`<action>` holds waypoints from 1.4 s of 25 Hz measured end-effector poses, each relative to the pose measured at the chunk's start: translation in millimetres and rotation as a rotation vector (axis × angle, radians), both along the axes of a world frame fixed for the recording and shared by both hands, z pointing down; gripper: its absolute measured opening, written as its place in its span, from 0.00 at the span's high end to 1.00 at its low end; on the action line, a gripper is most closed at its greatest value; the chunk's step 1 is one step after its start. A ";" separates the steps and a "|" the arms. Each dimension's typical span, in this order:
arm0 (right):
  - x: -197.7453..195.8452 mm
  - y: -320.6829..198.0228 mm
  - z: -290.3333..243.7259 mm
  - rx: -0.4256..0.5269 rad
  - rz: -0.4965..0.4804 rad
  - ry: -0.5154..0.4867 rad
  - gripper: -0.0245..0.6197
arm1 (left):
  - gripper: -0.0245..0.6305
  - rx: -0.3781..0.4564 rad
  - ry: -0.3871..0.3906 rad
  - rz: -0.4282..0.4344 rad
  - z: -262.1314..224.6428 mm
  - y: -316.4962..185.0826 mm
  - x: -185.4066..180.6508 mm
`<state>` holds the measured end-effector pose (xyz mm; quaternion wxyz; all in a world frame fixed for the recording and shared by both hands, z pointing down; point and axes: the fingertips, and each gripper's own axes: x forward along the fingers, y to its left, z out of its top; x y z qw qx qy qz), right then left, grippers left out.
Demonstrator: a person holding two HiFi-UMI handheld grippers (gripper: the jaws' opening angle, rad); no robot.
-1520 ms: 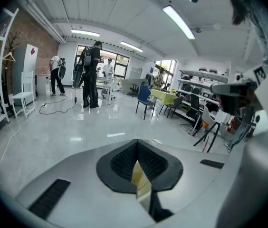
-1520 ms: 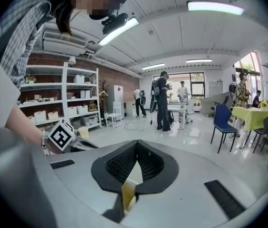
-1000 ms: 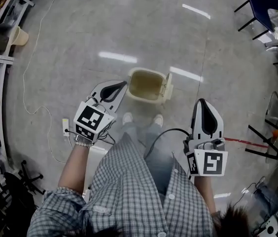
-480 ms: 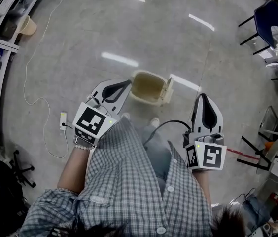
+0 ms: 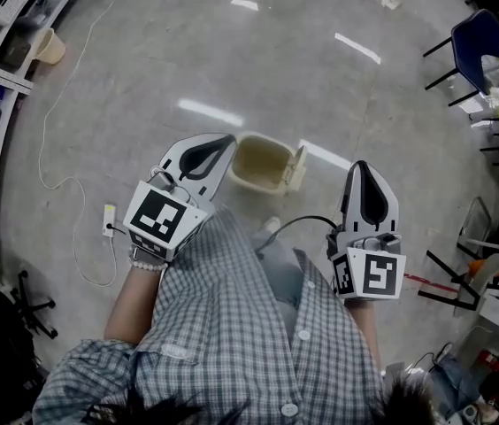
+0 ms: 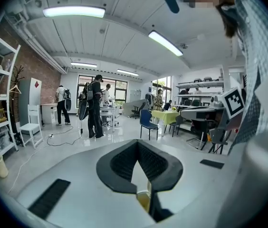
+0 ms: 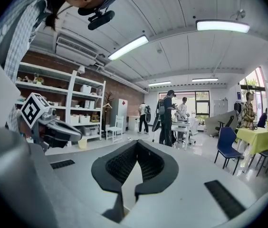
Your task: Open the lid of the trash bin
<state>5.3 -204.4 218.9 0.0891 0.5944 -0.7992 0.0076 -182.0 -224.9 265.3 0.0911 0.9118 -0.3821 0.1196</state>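
Your bin (image 5: 251, 182) sits on the floor (image 5: 143, 69) in the middle of the head view, just in front of your feet. Its lid (image 5: 296, 168) stands up along the bin's right side, and you can see down into the bin. So the lid looks open, and the job looks done or almost done.

Your left gripper (image 5: 229, 137) has its jaws pressed together with nothing in them. Its tip is just beside the bin's left edge in the picture, but I cannot tell if it touches. Your right gripper (image 5: 360, 164) is pinched closed too and is empty. It hangs to the right of the lid and a little lower in the frame, apart from it.

The bin looks like thin plastic, and no trash shows inside, so it is probably light. The floor is shiny, so the bin may slide or tip if you push hard. The lid is likely thin and swings on a hinge. If it drops down, take it by the free edge, away from the hinge, and lift softly. Do not squeeze hard, because thin plastic can bend.
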 end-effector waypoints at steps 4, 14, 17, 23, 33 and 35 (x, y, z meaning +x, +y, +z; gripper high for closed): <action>2.0 -3.7 -0.5 -0.003 0.003 0.001 0.94 | 0.96 0.003 -0.006 -0.002 -3.6 -0.9 -0.5; -3.8 -2.6 -1.4 -0.001 -0.013 0.010 0.94 | 0.96 0.017 -0.020 -0.020 -6.8 0.3 -6.5; -3.3 -1.1 -0.8 -0.002 -0.013 0.011 0.94 | 0.96 0.027 -0.022 -0.021 -9.8 1.2 -7.3; -6.2 0.7 -4.1 0.008 -0.017 0.016 0.94 | 0.96 0.044 -0.015 -0.025 -14.8 4.0 -9.0; -6.5 7.5 -4.2 0.009 -0.019 0.020 0.94 | 0.96 0.042 -0.007 -0.035 -16.4 11.7 -10.4; -7.1 8.2 -4.8 0.010 -0.021 0.021 0.94 | 0.96 0.042 -0.007 -0.038 -16.8 12.8 -11.4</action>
